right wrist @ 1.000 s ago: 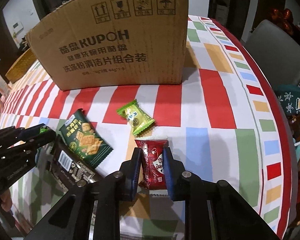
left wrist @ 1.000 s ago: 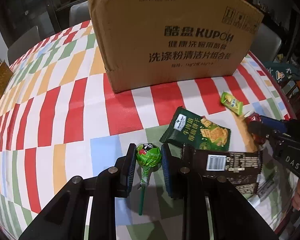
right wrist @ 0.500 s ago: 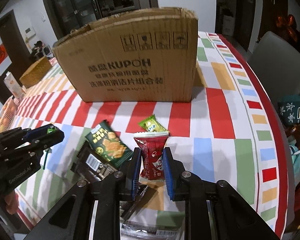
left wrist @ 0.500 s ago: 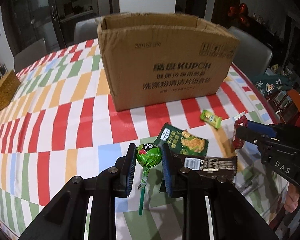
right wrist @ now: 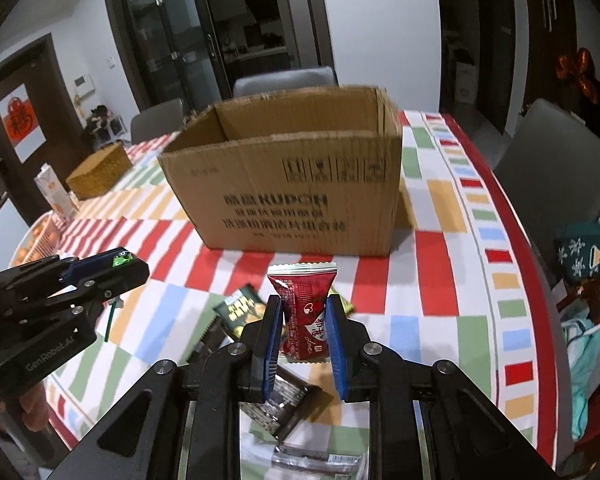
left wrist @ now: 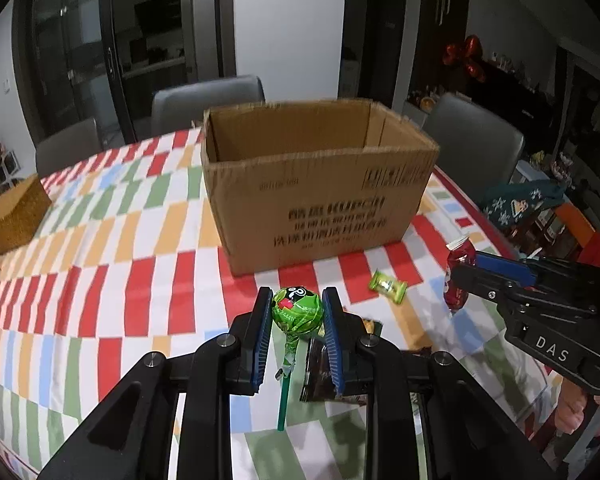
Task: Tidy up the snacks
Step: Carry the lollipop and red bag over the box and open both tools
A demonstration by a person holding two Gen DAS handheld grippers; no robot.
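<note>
Both tools (left wrist: pixel 297 306) (right wrist: pixel 304 309) higher since before, left clamped on upright lollipop (left wrist: pixel 297 312), stick down, right on upright red packet (right wrist: pixel 305 312).

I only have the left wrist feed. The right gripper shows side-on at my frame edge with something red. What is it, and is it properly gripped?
Observer: A red snack packet, upright, pinched between both pads of the right gripper.
Operator: Anything on the table under it that I miss?
Observer: Yes, a silver-wrapped bar lies flat at the near edge, below the gripper.
Operator: What's far left, beyond my woven basket?
Observer: An orange and white carton stands upright beside the basket.
</note>
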